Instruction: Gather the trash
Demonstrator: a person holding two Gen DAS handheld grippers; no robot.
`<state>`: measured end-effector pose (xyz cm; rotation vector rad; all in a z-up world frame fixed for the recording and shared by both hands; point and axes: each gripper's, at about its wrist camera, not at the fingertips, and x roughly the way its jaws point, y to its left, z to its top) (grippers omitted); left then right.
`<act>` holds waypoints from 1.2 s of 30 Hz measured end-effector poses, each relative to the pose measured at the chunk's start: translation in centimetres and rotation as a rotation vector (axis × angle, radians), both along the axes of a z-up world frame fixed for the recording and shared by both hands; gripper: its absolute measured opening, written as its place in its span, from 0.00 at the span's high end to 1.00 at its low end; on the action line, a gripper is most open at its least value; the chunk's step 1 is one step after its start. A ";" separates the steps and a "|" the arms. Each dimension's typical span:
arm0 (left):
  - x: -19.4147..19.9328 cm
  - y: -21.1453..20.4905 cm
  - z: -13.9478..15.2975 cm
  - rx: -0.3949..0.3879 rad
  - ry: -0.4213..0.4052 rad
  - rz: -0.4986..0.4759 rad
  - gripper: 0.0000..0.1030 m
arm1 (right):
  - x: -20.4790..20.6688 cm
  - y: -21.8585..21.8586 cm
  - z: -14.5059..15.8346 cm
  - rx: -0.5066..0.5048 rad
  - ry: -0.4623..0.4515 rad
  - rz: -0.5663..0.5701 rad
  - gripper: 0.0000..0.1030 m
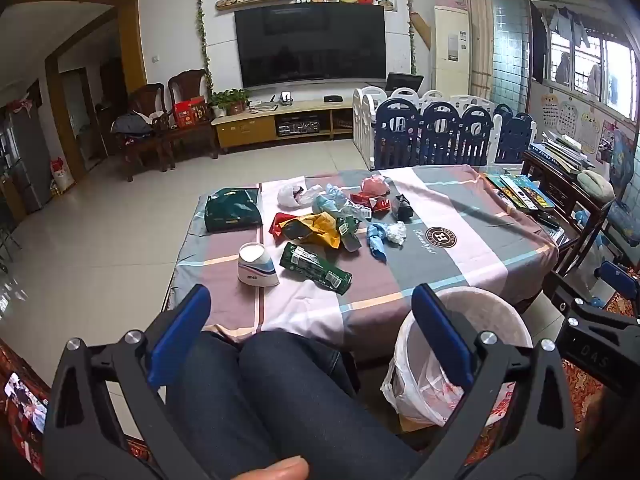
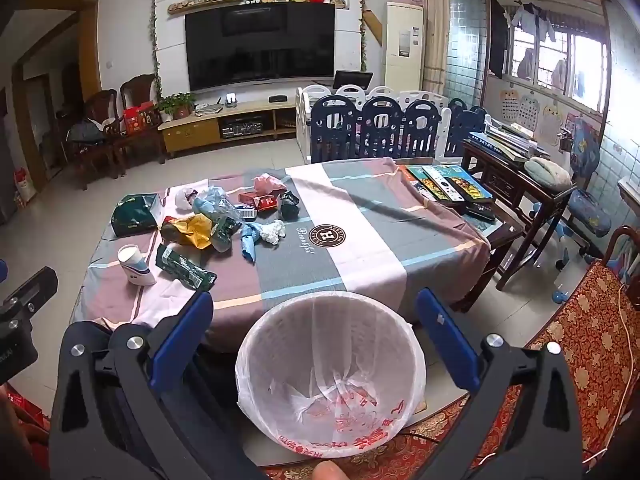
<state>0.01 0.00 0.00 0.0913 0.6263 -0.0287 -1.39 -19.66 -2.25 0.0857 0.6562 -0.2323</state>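
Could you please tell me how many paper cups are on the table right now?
1: a white paper cup lying tipped over near the table's front left edge, beside the green wrapper. Another could be hidden within the trash pile.

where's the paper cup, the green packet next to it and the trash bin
paper cup (image 1: 256, 266): left wrist view, on its side wall
green packet (image 1: 316, 269): left wrist view, mid-wrapper
trash bin (image 2: 332, 364): right wrist view, on the inner liner wall
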 end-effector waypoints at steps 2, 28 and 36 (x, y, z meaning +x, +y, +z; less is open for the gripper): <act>0.0 0.0 0.0 0.007 -0.003 0.000 0.03 | 0.0 0.1 0.0 -0.002 0.003 0.003 0.03; -0.4 -0.3 -0.3 0.000 0.003 0.002 0.03 | -0.1 -0.1 0.7 0.001 -0.003 0.004 0.03; -0.5 0.1 -0.6 -0.002 0.006 0.003 0.03 | -0.1 0.1 0.7 0.004 -0.001 0.007 0.03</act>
